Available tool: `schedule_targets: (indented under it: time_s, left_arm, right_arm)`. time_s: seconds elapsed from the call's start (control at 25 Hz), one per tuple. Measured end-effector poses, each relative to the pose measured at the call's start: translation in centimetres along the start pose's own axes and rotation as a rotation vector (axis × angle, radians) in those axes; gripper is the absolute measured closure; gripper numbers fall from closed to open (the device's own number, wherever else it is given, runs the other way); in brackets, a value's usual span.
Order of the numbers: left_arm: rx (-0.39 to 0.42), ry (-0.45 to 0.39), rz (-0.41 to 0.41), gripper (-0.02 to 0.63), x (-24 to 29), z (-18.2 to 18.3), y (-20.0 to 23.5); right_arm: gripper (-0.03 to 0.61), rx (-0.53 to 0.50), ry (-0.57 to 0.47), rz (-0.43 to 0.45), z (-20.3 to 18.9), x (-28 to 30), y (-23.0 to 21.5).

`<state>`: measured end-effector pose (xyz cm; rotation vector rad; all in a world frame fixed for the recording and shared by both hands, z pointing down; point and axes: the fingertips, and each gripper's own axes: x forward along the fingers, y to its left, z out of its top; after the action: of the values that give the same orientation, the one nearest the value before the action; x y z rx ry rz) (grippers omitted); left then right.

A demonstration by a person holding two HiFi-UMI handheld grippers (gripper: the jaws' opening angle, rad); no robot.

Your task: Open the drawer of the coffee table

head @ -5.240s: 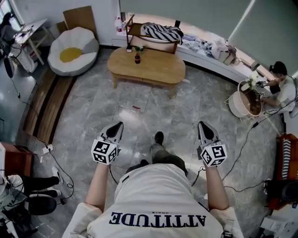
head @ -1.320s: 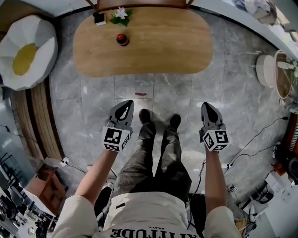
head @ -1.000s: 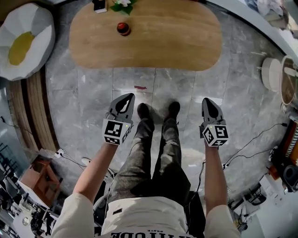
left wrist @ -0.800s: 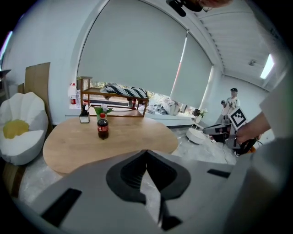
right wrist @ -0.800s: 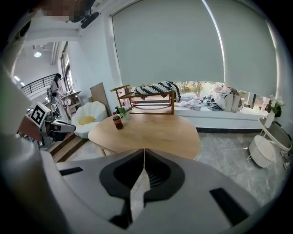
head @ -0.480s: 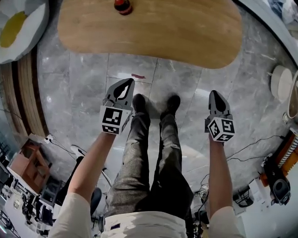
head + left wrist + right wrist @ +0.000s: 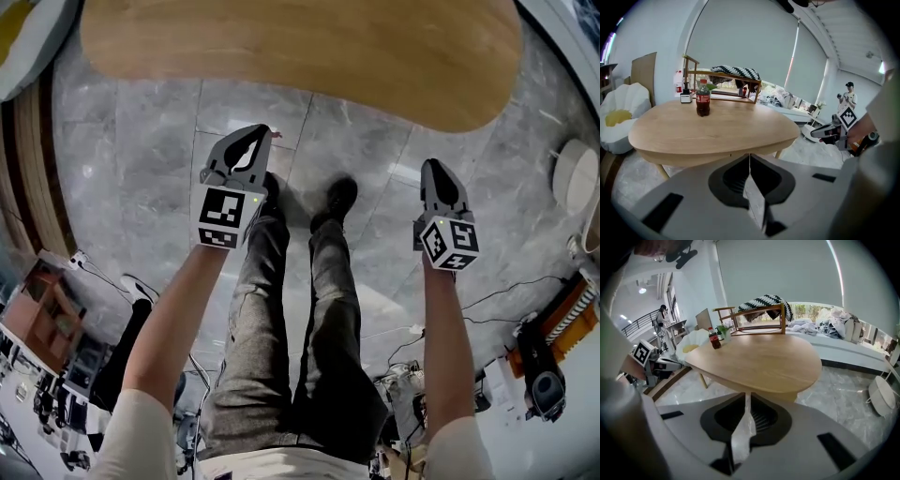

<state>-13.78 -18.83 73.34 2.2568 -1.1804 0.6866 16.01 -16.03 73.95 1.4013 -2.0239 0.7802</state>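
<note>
The oval wooden coffee table (image 7: 300, 47) fills the top of the head view, and its near edge faces both grippers. My left gripper (image 7: 253, 131) hangs over the grey floor just short of that edge, shut and empty. In the left gripper view the left gripper's (image 7: 749, 155) jaws meet in a line below the tabletop (image 7: 717, 131). My right gripper (image 7: 434, 166) is level with it on the right. The right gripper's (image 7: 748, 396) jaws have just been opening to a narrow slit, with nothing between them. Beyond them lies the tabletop (image 7: 759, 362). I cannot make out a drawer front under the top.
A cola bottle (image 7: 702, 98) stands on the far left of the tabletop. Behind it is a wooden rack with a striped blanket (image 7: 736, 72). The person's legs and shoes (image 7: 337, 197) are between the grippers. A round white stool (image 7: 574, 178) and floor cables (image 7: 506, 291) lie to the right.
Both grippers have sunk toward the floor and come closer to the table's near edge. The tabletop now spans the top of the head view, and the bottle has left that view.
</note>
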Motion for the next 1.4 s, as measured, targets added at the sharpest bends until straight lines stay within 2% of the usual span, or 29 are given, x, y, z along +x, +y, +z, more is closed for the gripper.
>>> schedule_targets:
  time_s: [0.24, 0.36, 0.52, 0.72, 0.88, 1.16, 1.4]
  left_arm:
    - [-0.006, -0.008, 0.042, 0.592, 3.4, -2.2, 0.7]
    - [-0.013, -0.007, 0.080, 0.592, 5.1, -3.6, 1.6]
    - [-0.003, -0.006, 0.090, 0.589, 7.0, -5.1, 2.4]
    - [0.045, 0.006, 0.066, 0.454, 9.3, -6.5, 3.2]
    - [0.085, -0.006, 0.069, 0.417, 10.8, -6.4, 4.3]
    - [0.053, -0.039, 0.135, 0.318, 12.4, -5.4, 7.2]
    - [0.082, -0.054, 0.162, 0.230, 13.3, -4.7, 8.3]
  right_arm:
    - [0.508, 0.018, 0.007, -0.007, -2.3, 3.0, -2.5]
    - [0.495, 0.000, 0.020, -0.005, -3.9, 4.5, -3.4]
    - [0.464, -0.018, 0.020, -0.006, -5.5, 6.0, -4.7]
    - [0.397, -0.060, 0.012, -0.002, -6.3, 7.2, -6.9]
    - [0.356, -0.081, -0.006, 0.011, -6.4, 8.2, -8.4]
    - [0.238, -0.120, 0.001, 0.022, -6.7, 10.3, -10.1]
    - [0.195, -0.136, -0.004, 0.021, -6.2, 12.1, -10.5]
